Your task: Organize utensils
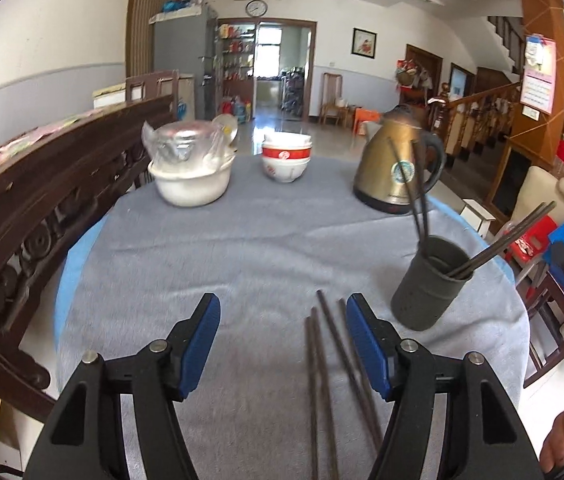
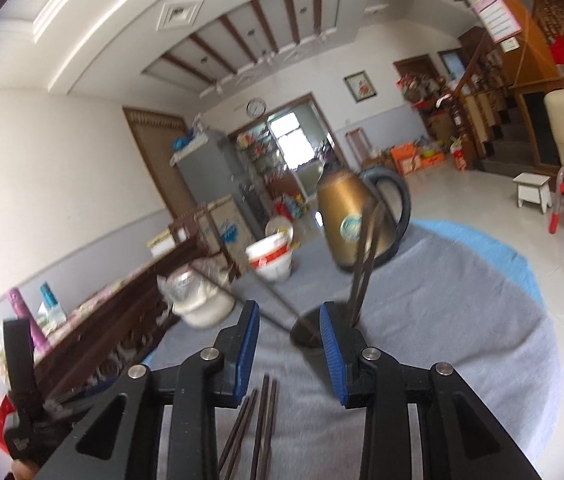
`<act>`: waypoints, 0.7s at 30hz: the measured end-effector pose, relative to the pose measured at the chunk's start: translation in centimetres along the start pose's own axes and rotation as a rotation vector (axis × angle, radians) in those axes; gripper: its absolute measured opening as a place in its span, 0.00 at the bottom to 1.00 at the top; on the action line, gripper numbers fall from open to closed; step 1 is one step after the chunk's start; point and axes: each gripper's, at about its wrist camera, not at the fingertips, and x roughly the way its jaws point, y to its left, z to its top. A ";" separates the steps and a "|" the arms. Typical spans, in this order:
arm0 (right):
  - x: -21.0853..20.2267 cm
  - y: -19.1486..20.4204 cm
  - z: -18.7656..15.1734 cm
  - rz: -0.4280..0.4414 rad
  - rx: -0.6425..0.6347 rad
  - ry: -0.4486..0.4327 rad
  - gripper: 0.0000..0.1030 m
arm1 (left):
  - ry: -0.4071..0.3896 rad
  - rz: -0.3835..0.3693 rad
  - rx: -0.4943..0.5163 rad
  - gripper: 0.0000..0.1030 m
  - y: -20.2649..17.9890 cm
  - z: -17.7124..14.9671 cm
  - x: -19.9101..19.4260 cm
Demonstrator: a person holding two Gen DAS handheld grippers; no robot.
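Several dark chopsticks (image 1: 324, 376) lie loose on the grey cloth, between and just under my left gripper's fingers. My left gripper (image 1: 282, 308) is open and empty above them. A dark grey utensil cup (image 1: 430, 284) stands to the right with several chopsticks leaning out of it. In the right wrist view my right gripper (image 2: 290, 316) is open and empty, tilted, hovering just before the cup (image 2: 308, 334). Loose chopsticks (image 2: 259, 420) lie below its fingers.
A gold electric kettle (image 1: 396, 168) stands behind the cup. Stacked red and white bowls (image 1: 286, 160) and a white bowl with a plastic-wrapped lid (image 1: 189, 172) stand at the table's far side. A dark carved wooden bench back (image 1: 41, 208) runs along the left edge.
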 end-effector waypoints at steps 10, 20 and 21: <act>4.0 1.2 -4.6 0.033 -0.030 0.168 0.34 | 0.064 0.024 -0.025 0.64 2.1 -2.3 1.9; 6.5 0.9 -7.8 0.045 -0.011 0.287 0.34 | 0.137 0.044 -0.049 0.64 3.7 -4.2 3.7; 6.7 0.9 -7.9 0.046 -0.009 0.297 0.34 | 0.145 0.042 -0.043 0.64 3.6 -4.4 3.9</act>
